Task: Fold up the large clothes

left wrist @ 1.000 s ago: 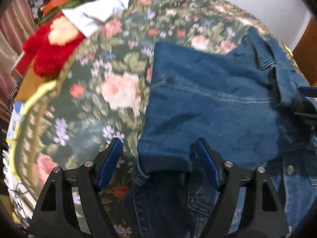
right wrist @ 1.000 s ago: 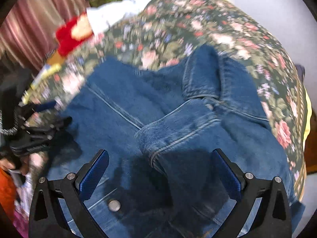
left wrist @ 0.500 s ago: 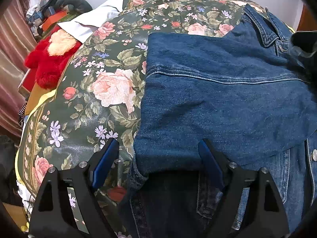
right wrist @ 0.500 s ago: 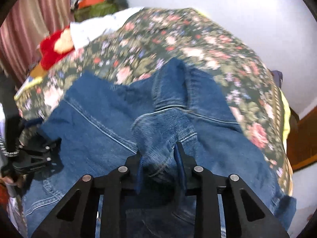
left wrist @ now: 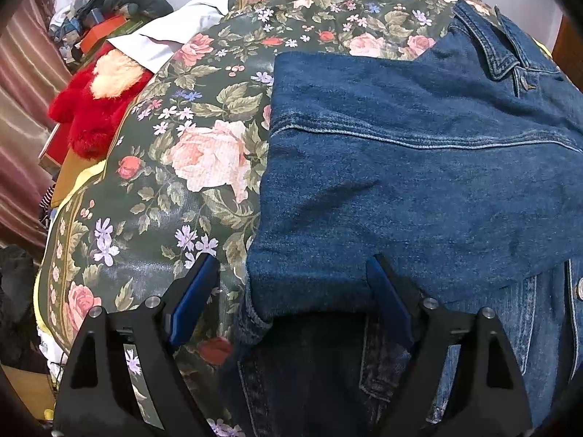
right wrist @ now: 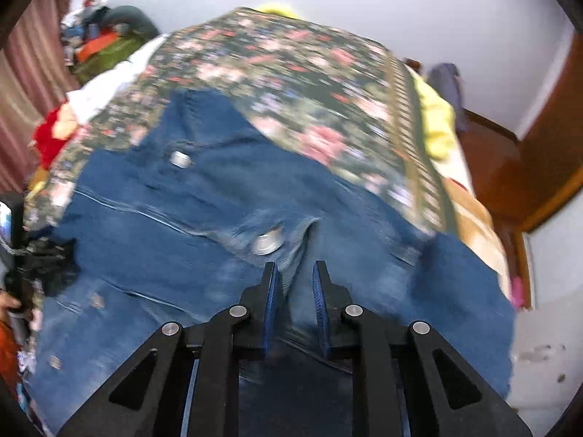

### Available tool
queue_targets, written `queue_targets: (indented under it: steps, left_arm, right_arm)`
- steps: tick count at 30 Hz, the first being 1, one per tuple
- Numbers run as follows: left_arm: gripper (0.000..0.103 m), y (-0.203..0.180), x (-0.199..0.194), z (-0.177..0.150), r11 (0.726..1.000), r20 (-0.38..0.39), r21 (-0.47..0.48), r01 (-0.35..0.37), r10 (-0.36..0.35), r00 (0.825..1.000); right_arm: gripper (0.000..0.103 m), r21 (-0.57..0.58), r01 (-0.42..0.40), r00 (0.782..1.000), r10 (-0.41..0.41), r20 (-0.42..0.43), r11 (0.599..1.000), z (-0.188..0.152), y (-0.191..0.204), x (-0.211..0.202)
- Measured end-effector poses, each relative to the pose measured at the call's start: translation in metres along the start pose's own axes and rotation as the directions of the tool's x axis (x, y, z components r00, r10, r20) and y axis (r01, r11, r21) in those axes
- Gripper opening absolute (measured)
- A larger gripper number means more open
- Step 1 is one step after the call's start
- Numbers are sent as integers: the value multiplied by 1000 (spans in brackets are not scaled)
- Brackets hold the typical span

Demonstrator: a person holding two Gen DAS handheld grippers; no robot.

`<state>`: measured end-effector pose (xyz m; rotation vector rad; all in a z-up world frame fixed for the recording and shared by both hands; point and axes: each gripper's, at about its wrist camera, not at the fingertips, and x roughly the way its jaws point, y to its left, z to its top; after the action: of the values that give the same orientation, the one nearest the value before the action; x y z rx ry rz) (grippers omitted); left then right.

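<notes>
While the left gripper (left wrist: 288, 298) hovers over the near corner of the denim jacket (left wrist: 419, 182), its jaws stand wide apart, one over the flowered bedspread (left wrist: 175, 182) and the other over the cloth, gripping nothing. In this left wrist view the jacket lies spread on the bed with one panel already folded across, its collar (left wrist: 503, 43) at the far right. A red plush toy (left wrist: 91, 109) sits well apart at the bed's left edge.

From the right wrist, the picture is blurred. The right gripper (right wrist: 295, 280) has just been closing, and its jaws are now clenched on a bunched fold of the denim, just below a metal button (right wrist: 267, 244). The jacket stretches from the left side of the bed towards the right edge.

With the left side released, nothing pins the folded panel. A hard pull by the right hand could, I judge, drag the whole jacket along and undo the fold, or thick denim could slip from so narrow a pinch.
</notes>
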<state>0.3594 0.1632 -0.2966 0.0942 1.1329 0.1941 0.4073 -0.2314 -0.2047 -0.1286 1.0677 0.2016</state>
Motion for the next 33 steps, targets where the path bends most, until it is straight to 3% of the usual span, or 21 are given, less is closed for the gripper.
queue_targets:
  steps: [4,8,11,17,20,22,23,25,29,31,33]
  left_arm:
    - [84,3,-11,6,1000,-24,-12,19,-20,1000]
    - [84,7,-41,24,994,41,-60,91,-89,995]
    - [84,-4,-62,41,985,82,-62,163,-157,984]
    - [84,-77,-66,53,963,68,76,258,-264,962]
    - [84,-112,-52,42,951,6,134,278,-281,960]
    - [84,-135,-43,31,943,-27,183,277,-277,960]
    - [84,-141,-43,26,947,-7,199,251,-255,967]
    - [85,-143,-50,19,952,42,222,211,-226,973]
    - [85,-140,-57,14,947,20,235,218,-229,973]
    - [84,-137,-61,13,946,4,228,230,-237,972]
    - [84,-135,-66,11,944,-10,228,238,-242,970]
  right_arm:
    - [17,40,-8,1000,9,-24,999,-12,-26,-2]
    - [17,23,-19,1000,19,7,1000,-3,-24,-18]
    - [17,-6,-94,995,94,15,996,14,-7,-22]
    - [17,-108,-203,976,192,-102,973,33,58,17]
    - [17,-173,-155,975,122,-184,973,24,79,46]
    - [17,-231,-134,983,98,-158,964,16,84,46]
    - [17,-261,-126,985,90,-144,957,12,85,42]
    - [17,-280,-123,985,84,-148,952,5,81,35]
    - [17,-289,-154,984,122,-127,945,-10,68,12]
    - [19,-295,-106,991,77,-111,950,-16,60,2]
    - [19,-262,-126,989,100,-110,957,-20,50,-9]
